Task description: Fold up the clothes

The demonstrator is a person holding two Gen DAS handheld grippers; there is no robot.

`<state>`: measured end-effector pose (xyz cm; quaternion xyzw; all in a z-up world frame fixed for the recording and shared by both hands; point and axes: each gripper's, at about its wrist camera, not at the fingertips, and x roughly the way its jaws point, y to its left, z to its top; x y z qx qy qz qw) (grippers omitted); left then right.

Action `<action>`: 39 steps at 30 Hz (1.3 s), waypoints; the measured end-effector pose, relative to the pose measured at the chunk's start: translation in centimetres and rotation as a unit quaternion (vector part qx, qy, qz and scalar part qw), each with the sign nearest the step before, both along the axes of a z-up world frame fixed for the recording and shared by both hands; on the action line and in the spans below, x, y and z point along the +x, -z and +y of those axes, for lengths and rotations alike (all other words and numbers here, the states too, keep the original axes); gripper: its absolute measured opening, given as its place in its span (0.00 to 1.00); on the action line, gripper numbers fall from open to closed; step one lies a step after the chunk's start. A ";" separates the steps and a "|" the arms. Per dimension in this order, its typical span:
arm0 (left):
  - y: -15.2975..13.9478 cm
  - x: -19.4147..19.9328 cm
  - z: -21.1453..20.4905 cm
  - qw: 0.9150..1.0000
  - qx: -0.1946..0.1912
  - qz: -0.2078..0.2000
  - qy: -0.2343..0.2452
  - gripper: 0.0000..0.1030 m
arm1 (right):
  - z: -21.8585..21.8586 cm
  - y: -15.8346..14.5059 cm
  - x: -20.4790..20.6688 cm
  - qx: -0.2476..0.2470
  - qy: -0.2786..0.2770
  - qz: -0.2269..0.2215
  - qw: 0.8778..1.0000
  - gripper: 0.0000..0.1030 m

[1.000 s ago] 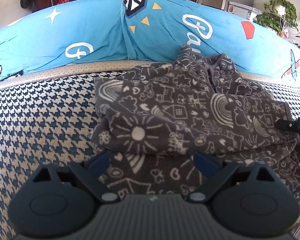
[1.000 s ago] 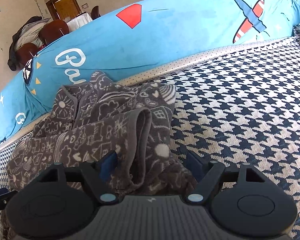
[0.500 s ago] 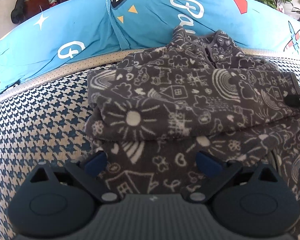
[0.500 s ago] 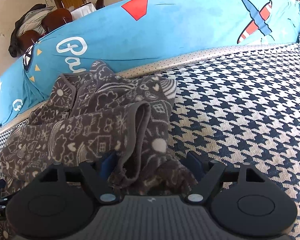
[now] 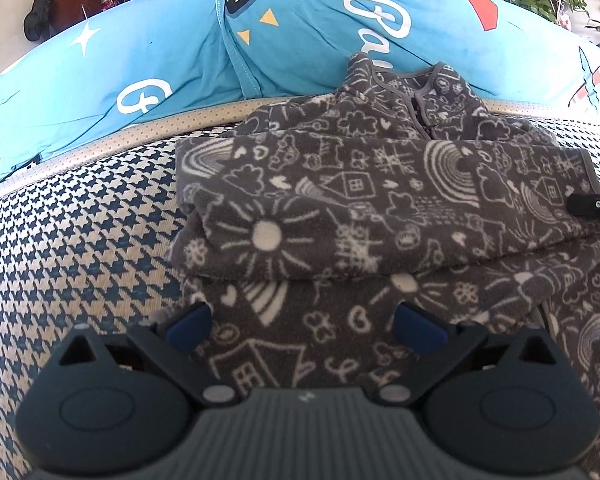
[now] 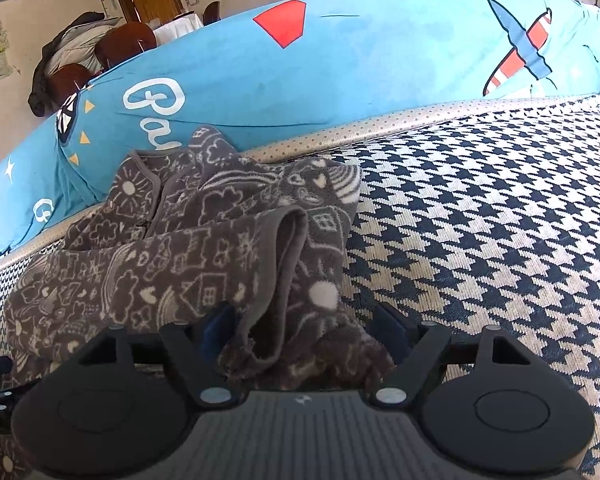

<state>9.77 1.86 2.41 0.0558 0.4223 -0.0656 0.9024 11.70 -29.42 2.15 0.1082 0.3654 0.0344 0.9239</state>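
Behind your houndstooth cushion (image 5: 80, 220) runs a blue pillow (image 5: 140, 60); your left gripper (image 5: 304, 326) gapes over the grey garment (image 5: 340, 200), your right gripper (image 6: 304, 330) is closing, bunched hem between, not yet pinched.

Both your grippers angle downward, low over the work.

Your left gripper (image 5: 304, 326) has its jaws spread wide, the blue pads (image 5: 188, 322) well apart and pressing on nothing, though cloth lies between and beneath them. Your right gripper (image 6: 304, 330) stands narrower and its jaws are closing, with a bunched fold between the pads (image 6: 392, 330); whether they already press on it cannot be told. Its tip shows at the right edge of the left wrist view.
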 end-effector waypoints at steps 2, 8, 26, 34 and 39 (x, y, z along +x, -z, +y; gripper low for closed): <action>-0.1 0.0 0.0 1.000 -0.001 0.001 0.000 0.99 | 0.2 -0.1 0.0 0.004 -0.005 -0.002 1.000 0.61; -0.2 -0.1 0.1 1.000 -0.001 0.003 0.001 0.99 | 0.5 -0.4 -0.2 0.014 -0.018 -0.006 1.000 0.38; -1.1 -1.0 0.9 1.000 -0.007 0.004 -0.006 0.99 | 0.0 0.0 0.0 0.050 0.015 -0.011 0.999 0.36; -1.9 -1.2 1.8 1.000 -0.014 -0.003 -0.018 0.99 | 1.9 -2.1 -0.8 0.033 0.023 -0.049 0.998 0.28; -2.4 -1.3 2.4 0.999 -0.019 -0.007 -0.025 0.99 | 4.2 -4.1 -1.3 0.022 0.011 -0.084 0.996 0.27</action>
